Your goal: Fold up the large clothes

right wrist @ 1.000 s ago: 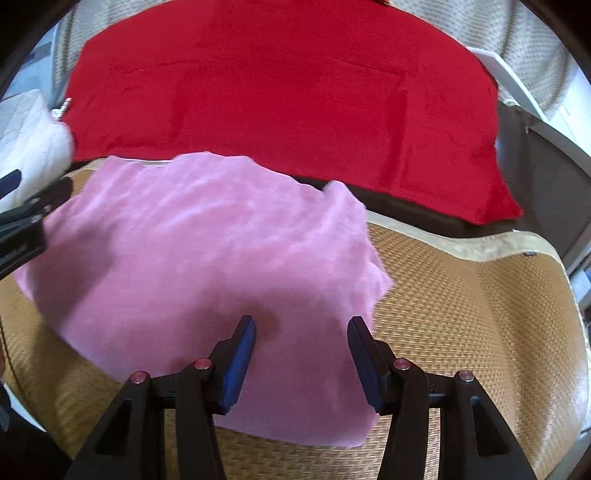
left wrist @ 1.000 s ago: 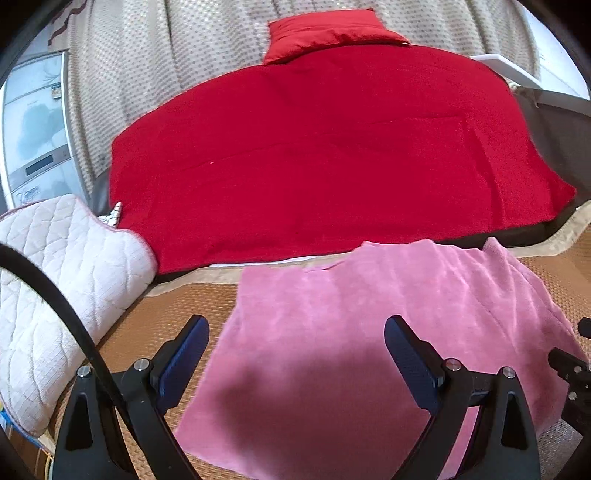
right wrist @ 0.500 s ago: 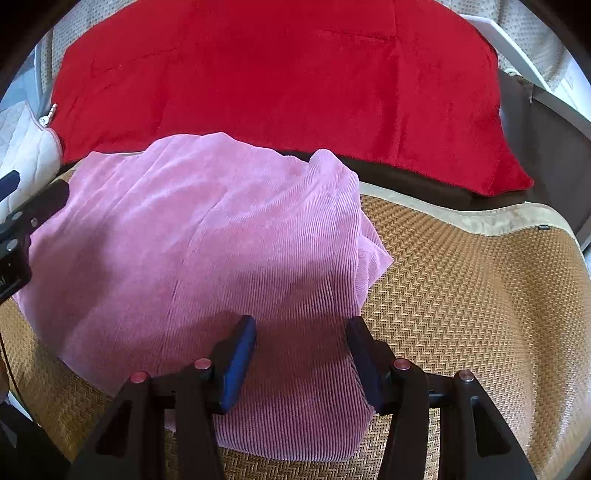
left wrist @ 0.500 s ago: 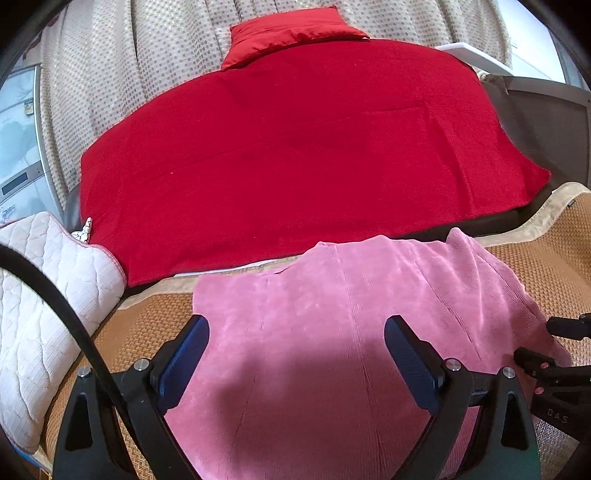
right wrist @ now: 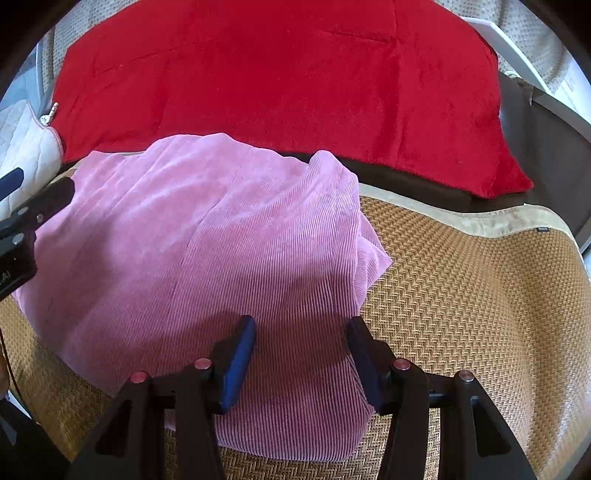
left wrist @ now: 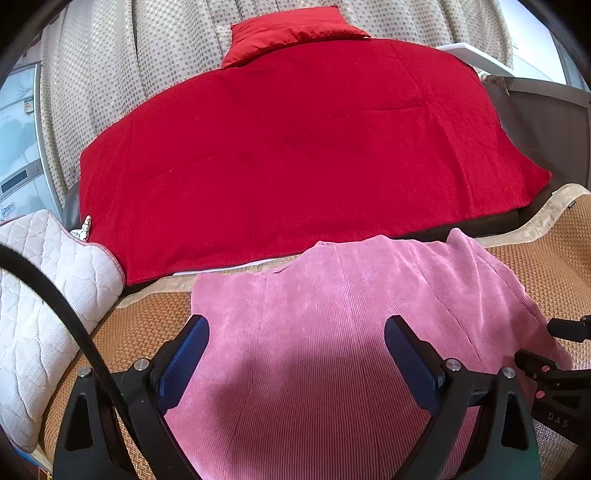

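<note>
A pink ribbed garment lies folded in layers on a woven tan mat; it also shows in the right wrist view. My left gripper is open and empty, low over the garment's near left part. My right gripper is open and empty over the garment's near right edge. The right gripper shows at the right edge of the left wrist view. The left gripper shows at the left edge of the right wrist view.
A red blanket covers the bed behind the mat, with a red pillow at its far end. A white quilted pad lies at the left. Bare mat extends to the right of the garment. Dotted curtains hang behind.
Both grippers have moved closer and lower over the pink garment. The garment has settled flat on the mat. Both jaws stay open.
</note>
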`<action>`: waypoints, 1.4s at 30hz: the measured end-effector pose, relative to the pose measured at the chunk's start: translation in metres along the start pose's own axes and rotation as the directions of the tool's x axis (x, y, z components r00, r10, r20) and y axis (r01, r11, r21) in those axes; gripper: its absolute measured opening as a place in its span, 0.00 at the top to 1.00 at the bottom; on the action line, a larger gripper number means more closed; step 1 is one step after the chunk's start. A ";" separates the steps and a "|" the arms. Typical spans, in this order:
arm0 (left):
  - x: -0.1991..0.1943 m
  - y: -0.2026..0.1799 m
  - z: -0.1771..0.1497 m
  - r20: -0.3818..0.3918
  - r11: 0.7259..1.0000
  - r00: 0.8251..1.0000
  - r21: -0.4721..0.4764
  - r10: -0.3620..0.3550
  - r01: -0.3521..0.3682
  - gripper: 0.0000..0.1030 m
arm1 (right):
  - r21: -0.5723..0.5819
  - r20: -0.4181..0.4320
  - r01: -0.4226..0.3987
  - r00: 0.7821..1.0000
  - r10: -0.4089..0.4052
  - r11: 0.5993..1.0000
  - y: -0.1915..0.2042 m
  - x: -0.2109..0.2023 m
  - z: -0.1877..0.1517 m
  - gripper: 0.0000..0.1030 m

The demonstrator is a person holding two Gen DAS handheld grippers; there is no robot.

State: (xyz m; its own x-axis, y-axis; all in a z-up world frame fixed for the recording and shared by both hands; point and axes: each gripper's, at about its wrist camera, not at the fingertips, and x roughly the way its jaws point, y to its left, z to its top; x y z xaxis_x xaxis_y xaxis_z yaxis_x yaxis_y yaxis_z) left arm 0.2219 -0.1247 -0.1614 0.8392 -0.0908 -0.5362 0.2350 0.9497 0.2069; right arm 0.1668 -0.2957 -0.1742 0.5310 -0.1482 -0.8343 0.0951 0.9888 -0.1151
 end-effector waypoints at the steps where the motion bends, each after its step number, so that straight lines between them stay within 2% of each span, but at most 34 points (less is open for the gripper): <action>1: 0.000 0.000 0.000 0.000 1.000 1.000 -0.001 0.001 -0.001 0.07 | 0.000 0.000 0.001 1.000 -0.001 1.000 0.000 -0.001 0.000 0.46; 42: -0.004 0.002 0.001 0.013 1.000 1.000 -0.005 -0.002 0.002 0.07 | -0.009 0.002 0.012 1.000 -0.012 1.000 0.002 -0.001 -0.001 0.46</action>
State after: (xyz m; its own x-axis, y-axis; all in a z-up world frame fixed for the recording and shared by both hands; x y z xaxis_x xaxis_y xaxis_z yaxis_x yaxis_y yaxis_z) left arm 0.2199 -0.1229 -0.1580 0.8452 -0.0965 -0.5257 0.2341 0.9510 0.2018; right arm 0.1651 -0.2939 -0.1740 0.5311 -0.1605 -0.8320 0.0940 0.9870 -0.1304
